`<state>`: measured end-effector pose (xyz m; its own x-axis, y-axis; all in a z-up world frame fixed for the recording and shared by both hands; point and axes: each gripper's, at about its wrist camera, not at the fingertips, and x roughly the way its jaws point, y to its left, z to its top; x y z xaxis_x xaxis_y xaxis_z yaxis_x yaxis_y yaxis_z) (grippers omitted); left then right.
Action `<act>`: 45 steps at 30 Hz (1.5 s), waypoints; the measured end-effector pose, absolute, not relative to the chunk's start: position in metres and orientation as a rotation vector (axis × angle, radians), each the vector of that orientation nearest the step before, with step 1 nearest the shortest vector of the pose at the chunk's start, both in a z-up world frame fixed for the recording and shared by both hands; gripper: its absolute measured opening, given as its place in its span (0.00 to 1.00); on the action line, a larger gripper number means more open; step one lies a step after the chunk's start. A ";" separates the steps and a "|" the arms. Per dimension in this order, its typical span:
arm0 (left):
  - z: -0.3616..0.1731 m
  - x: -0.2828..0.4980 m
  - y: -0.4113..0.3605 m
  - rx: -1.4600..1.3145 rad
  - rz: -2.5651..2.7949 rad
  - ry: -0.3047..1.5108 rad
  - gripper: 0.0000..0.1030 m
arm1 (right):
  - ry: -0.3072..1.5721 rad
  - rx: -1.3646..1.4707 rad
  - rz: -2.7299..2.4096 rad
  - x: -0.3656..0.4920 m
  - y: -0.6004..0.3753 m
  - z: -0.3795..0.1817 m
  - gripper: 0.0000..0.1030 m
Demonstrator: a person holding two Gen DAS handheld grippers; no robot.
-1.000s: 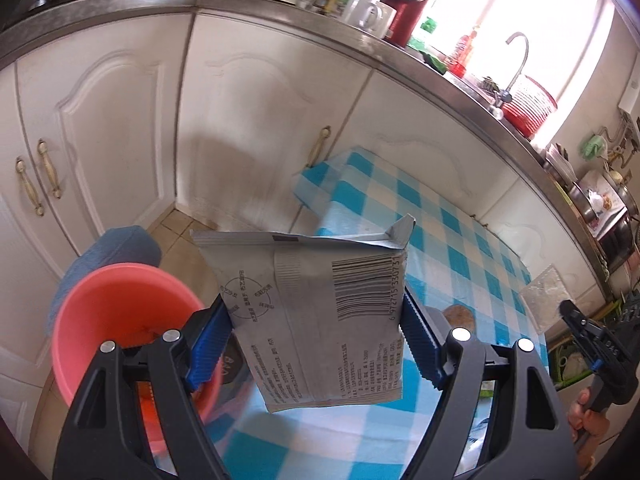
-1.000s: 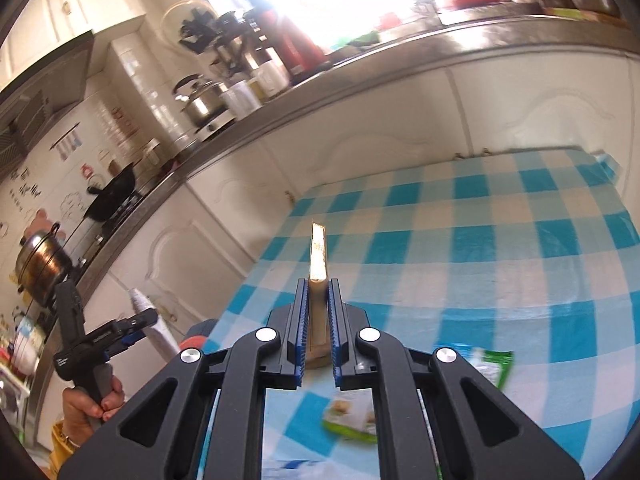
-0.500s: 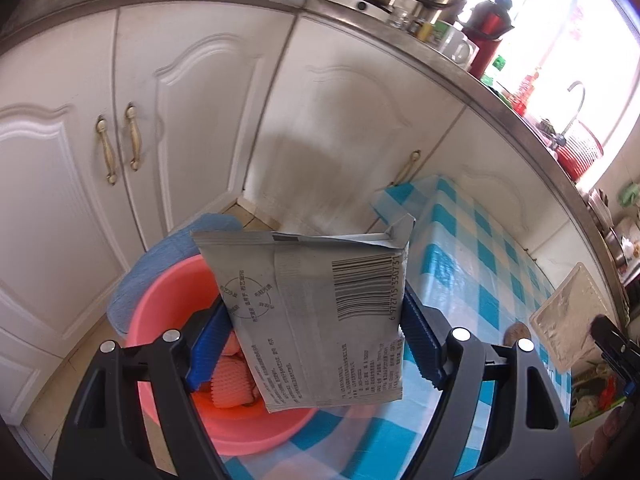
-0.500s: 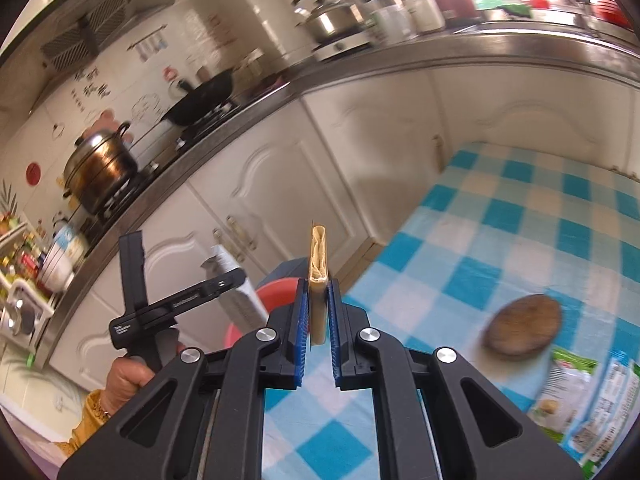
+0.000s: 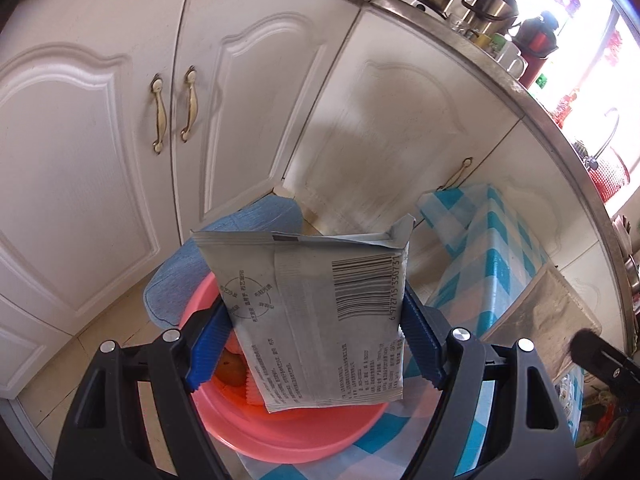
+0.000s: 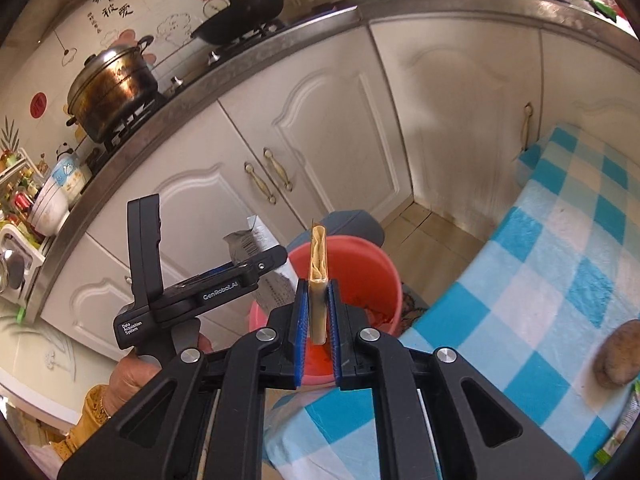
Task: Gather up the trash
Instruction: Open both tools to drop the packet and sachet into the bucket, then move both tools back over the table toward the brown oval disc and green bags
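My left gripper (image 5: 316, 332) is shut on a grey packet (image 5: 320, 312) with a barcode, its blue pads pressing both side edges. The packet hangs upright over a pink basin (image 5: 288, 440) that holds some scraps. My right gripper (image 6: 318, 320) is shut on a thin flat bag (image 6: 318, 252), seen edge-on, above the near rim of the same basin (image 6: 384, 264). In the right wrist view a hand carries the left gripper (image 6: 272, 268) with the grey packet (image 6: 256, 244) at the basin's left side. The right gripper's flat bag (image 5: 548, 308) shows at the right of the left wrist view.
The basin stands on a blue stool (image 5: 256, 220) on the floor, between white cabinet doors (image 5: 100, 160) and a table with a blue checked cloth (image 6: 560, 260). A brown potato-like lump (image 6: 618, 356) and a green packet (image 6: 624, 424) lie on the table. Pots stand on the counter above.
Both grippers swung left from the table toward the cabinets. The basin has come under the grey packet, and the right gripper's bag has come over the basin's rim. Both grips are unchanged.
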<state>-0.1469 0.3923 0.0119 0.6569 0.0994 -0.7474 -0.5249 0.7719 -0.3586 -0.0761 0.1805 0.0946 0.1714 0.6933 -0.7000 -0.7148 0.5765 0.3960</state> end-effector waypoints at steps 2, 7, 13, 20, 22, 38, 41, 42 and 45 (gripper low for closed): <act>0.005 -0.148 0.396 -0.602 0.386 0.792 0.76 | 0.987 -0.049 1.002 -0.079 0.191 0.089 0.13; -0.014 -0.148 0.405 -0.578 0.440 0.828 0.89 | 1.014 -0.067 1.005 -0.081 0.206 0.072 0.72; -0.033 -0.153 0.414 -0.609 0.453 0.866 0.90 | 0.964 -0.072 0.966 -0.085 0.193 0.075 0.79; -0.022 -0.158 0.411 -0.593 0.428 0.846 0.90 | 0.874 0.000 0.872 -0.082 0.146 0.099 0.86; -0.018 -0.158 0.406 -0.583 0.419 0.841 0.90 | 0.848 0.016 0.840 -0.081 0.131 0.104 0.86; 0.021 -0.131 0.311 -0.436 0.165 0.843 0.90 | 0.761 0.240 0.676 -0.088 0.028 0.103 0.89; 0.026 -0.128 0.292 -0.413 0.119 0.848 0.90 | 0.742 0.250 0.644 -0.090 0.015 0.104 0.90; 0.027 -0.127 0.286 -0.405 0.110 0.850 0.90 | 0.737 0.257 0.638 -0.090 0.011 0.105 0.90; 0.029 -0.125 0.272 -0.400 0.080 0.857 0.90 | 0.722 0.280 0.612 -0.091 -0.003 0.106 0.90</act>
